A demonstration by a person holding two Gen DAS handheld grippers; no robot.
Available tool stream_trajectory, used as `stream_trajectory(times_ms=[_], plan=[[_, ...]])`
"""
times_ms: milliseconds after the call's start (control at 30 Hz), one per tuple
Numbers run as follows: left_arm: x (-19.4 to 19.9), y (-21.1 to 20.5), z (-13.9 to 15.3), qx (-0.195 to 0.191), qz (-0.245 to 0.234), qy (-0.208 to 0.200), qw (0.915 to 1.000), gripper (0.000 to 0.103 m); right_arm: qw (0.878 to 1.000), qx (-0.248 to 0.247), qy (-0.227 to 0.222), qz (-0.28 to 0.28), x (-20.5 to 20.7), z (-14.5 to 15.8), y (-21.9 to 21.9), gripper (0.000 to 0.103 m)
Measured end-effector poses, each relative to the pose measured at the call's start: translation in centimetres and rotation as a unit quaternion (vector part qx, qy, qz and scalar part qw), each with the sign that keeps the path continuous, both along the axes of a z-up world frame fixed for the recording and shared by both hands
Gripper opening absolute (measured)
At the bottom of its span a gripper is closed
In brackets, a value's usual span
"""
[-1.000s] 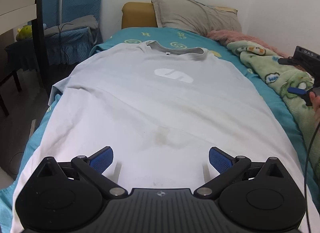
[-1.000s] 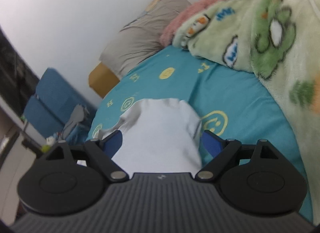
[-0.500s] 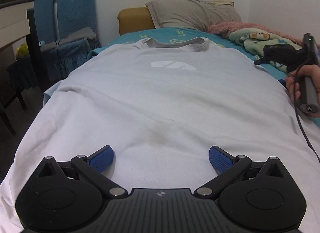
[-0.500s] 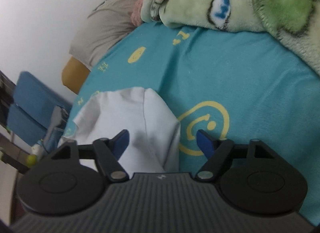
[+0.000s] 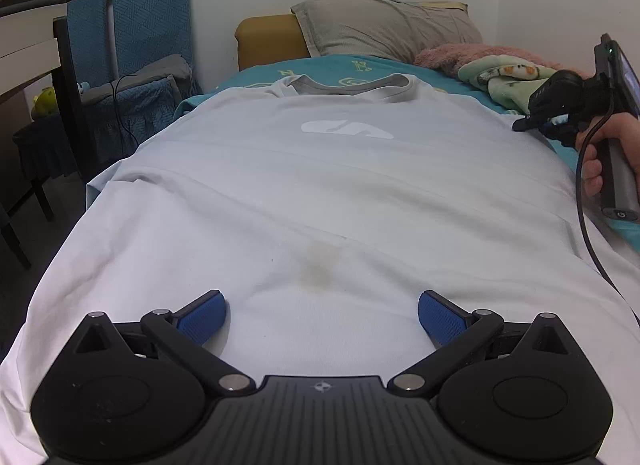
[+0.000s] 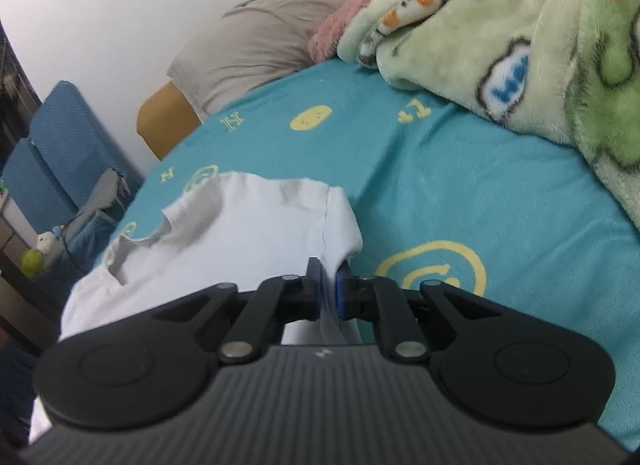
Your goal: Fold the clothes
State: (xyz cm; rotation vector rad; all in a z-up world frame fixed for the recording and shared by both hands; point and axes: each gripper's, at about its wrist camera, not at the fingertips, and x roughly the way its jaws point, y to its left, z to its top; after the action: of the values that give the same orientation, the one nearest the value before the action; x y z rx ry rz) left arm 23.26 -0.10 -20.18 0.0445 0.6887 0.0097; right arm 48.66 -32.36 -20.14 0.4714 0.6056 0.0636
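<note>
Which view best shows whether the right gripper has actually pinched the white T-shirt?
The right wrist view: the right gripper has its blue pads closed on a fold at the edge of the white T-shirt. The left wrist view shows that gripper only from the side at the frame's edge, fingertips unclear, beyond the open left gripper.

Left hand-held gripper (image 5: 322, 315): matte black body, ribbed centre plate with a small cross-in-circle mark, two round discs at 8 and 4 o'clock. Black linkage arms, silver pivot screws. Fingertip pads (image 5: 202, 315) blue, textured. Right hand-held gripper (image 6: 328, 291): same build, seen from the left wrist camera with a grey handle, a green light and a black cable trailing toward 5 o'clock.
</note>
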Motion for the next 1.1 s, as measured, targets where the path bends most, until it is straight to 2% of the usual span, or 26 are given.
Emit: stream_trajectory(times_ms=[133,300,400,467,633,800,867,900,933,1033,1100], plan=[[0.0,-0.1,0.0,0.000,0.000,0.000,1.0000,0.103,0.995,-0.090,-0.030,0.021,-0.6,1.9,3.0,0.007],[0.0,0.1,0.0,0.000,-0.001,0.000,1.0000,0.103,0.976,-0.189,-0.063,0.083,-1.9,2.8,8.6,0.007],[0.0,0.1,0.0,0.000,-0.001,0.000,1.0000,0.103,0.961,-0.228,-0.068,0.138,-2.6,2.2,11.8,0.008],[0.0,0.1,0.0,0.000,-0.001,0.000,1.0000,0.103,0.956,-0.238,-0.050,0.165,-2.6,1.6,13.3,0.010],[0.0,0.1,0.1,0.000,-0.001,0.000,1.0000,0.103,0.962,-0.207,-0.017,0.177,-2.5,0.8,13.9,0.010],[0.1,0.0,0.1,-0.001,-0.001,0.000,1.0000,0.103,0.971,-0.160,0.000,0.176,-2.7,1.6,12.8,0.015],[0.0,0.1,0.1,-0.001,-0.001,0.000,1.0000,0.103,0.977,-0.133,-0.002,0.167,-2.9,2.3,11.7,0.032],[0.0,0.1,0.1,-0.001,-0.001,0.000,1.0000,0.103,0.980,-0.119,-0.004,0.162,-3.0,2.7,11.1,0.049],[0.0,0.2,0.1,-0.002,-0.001,0.000,1.0000,0.103,0.982,-0.105,-0.007,0.157,-3.1,3.1,10.5,0.060],[-0.1,0.2,0.1,-0.002,-0.002,0.000,1.0000,0.103,0.988,-0.064,-0.013,0.142,-3.4,4.3,8.7,0.061],[-0.2,0.2,0.1,-0.002,-0.002,0.000,1.0000,0.103,0.990,-0.055,-0.013,0.127,-3.3,5.3,7.4,0.061]])
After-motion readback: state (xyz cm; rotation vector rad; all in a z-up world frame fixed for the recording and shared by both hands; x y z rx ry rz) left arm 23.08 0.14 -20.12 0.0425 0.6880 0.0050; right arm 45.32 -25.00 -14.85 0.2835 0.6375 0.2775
